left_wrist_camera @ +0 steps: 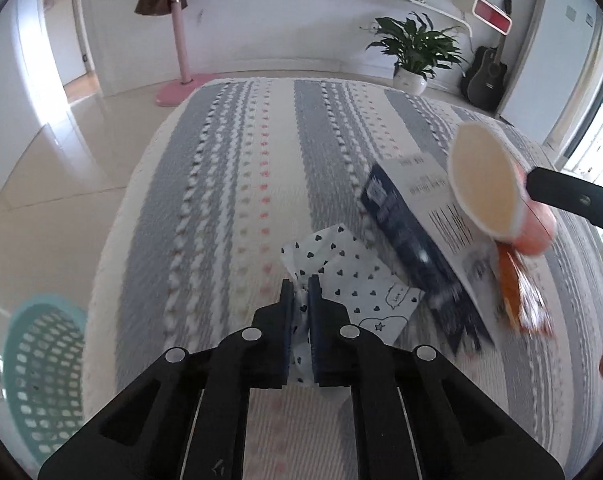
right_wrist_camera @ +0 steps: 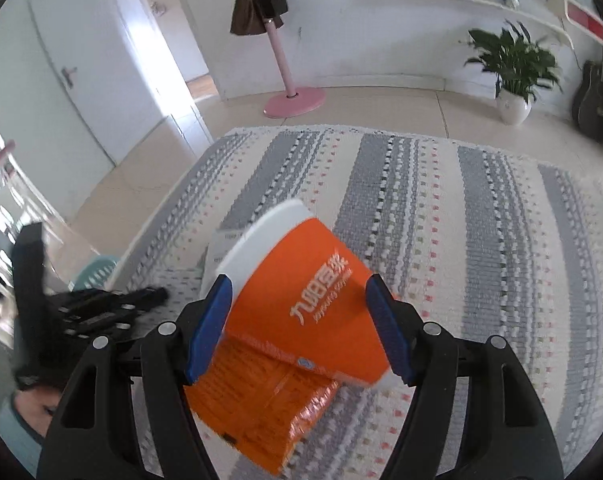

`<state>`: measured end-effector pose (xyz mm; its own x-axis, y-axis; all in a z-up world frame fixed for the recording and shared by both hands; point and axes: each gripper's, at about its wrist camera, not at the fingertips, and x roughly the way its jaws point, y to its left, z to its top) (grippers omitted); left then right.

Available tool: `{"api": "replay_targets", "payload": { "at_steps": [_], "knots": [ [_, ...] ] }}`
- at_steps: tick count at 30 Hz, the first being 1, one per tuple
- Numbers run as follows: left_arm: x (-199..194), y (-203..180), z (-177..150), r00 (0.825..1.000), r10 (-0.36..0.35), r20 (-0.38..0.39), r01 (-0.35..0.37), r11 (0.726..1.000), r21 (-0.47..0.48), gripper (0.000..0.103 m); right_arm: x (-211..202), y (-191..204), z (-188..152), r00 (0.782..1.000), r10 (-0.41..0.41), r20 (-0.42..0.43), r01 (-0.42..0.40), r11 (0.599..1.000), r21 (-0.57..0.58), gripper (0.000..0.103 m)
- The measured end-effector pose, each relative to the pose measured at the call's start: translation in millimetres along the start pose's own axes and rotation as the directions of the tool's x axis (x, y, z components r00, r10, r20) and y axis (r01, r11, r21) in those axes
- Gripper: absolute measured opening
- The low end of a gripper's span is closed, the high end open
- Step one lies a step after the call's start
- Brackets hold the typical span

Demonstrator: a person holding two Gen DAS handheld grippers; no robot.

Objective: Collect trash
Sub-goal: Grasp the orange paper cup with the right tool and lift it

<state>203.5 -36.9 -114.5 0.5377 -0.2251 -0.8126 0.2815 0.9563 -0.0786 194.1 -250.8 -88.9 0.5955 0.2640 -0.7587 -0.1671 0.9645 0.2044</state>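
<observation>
left claw (left_wrist_camera: 300, 294) clamped on heart-print paper (left_wrist_camera: 353, 280) at 6 on the rug (left_wrist_camera: 237, 184) | right claw (right_wrist_camera: 301, 322) wide around orange cup (right_wrist_camera: 301, 304), contact unclear | step: pickup | next: carry to teal basket (left_wrist_camera: 41, 376) at 8

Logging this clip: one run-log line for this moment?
left gripper: shut on heart-print paper | right gripper: around orange cup, grip unclear | basket: left of rug

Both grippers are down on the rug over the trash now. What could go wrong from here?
1. The left gripper pinches only a thin fold of the heart-print paper; it may tear or slip.
2. The orange cup sits tilted between the right gripper's open jaws; closing could crush it.
3. The orange wrapper underneath may be left behind.
</observation>
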Motion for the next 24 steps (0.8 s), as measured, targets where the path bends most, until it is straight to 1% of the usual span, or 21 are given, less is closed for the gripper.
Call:
{"api": "replay_targets", "payload": {
  "at_steps": [2,4,6,8,11,13,15,16,18,20,24],
  "knots": [
    [-20,4,-13,1.0,-0.015,0.015,0.015,1.0,-0.014,0.005,-1,10,-7,1.0,-0.022,-0.012,0.021,0.998,-0.052,0.078],
    [-39,9,-25,0.999,-0.024,0.027,0.025,0.999,-0.035,0.005,0,20,-10,0.999,-0.053,-0.01,0.051,0.994,-0.095,0.081],
    [-54,14,-35,0.999,-0.019,0.029,0.02,0.998,-0.062,0.005,7,32,-11,0.993,-0.115,-0.011,0.112,0.984,-0.141,0.083],
    [-65,20,-43,0.999,-0.036,0.034,0.04,0.994,-0.104,0.005,17,43,-9,0.985,-0.174,-0.012,0.169,0.967,-0.191,0.088],
    [-73,21,-48,0.997,-0.029,0.065,0.036,0.994,-0.106,0.005,29,55,-5,0.967,-0.256,-0.001,0.249,0.942,-0.225,0.088],
    [-71,22,-48,0.997,-0.046,0.068,0.053,0.993,-0.108,0.005,36,58,-4,0.956,-0.293,0.008,0.286,0.928,-0.241,0.088],
    [-68,23,-49,0.996,-0.059,0.066,0.067,0.991,-0.112,0.005,38,54,-2,0.951,-0.308,0.019,0.304,0.925,-0.228,0.087],
    [-66,23,-51,0.996,-0.064,0.064,0.071,0.991,-0.114,0.005,38,50,-1,0.952,-0.307,0.023,0.304,0.928,-0.216,0.084],
    [-64,24,-51,0.996,-0.071,0.061,0.077,0.99,-0.117,0.005,34,45,-1,0.959,-0.28,0.03,0.281,0.94,-0.192,0.083],
    [-64,28,-51,0.995,-0.074,0.064,0.081,0.989,-0.125,0.005,27,38,0,0.966,-0.258,0.037,0.26,0.95,-0.172,0.078],
    [-68,34,-51,0.994,-0.08,0.08,0.091,0.986,-0.14,0.005,6,22,0,0.981,-0.187,0.055,0.191,0.978,-0.085,0.071]
  ]
}}
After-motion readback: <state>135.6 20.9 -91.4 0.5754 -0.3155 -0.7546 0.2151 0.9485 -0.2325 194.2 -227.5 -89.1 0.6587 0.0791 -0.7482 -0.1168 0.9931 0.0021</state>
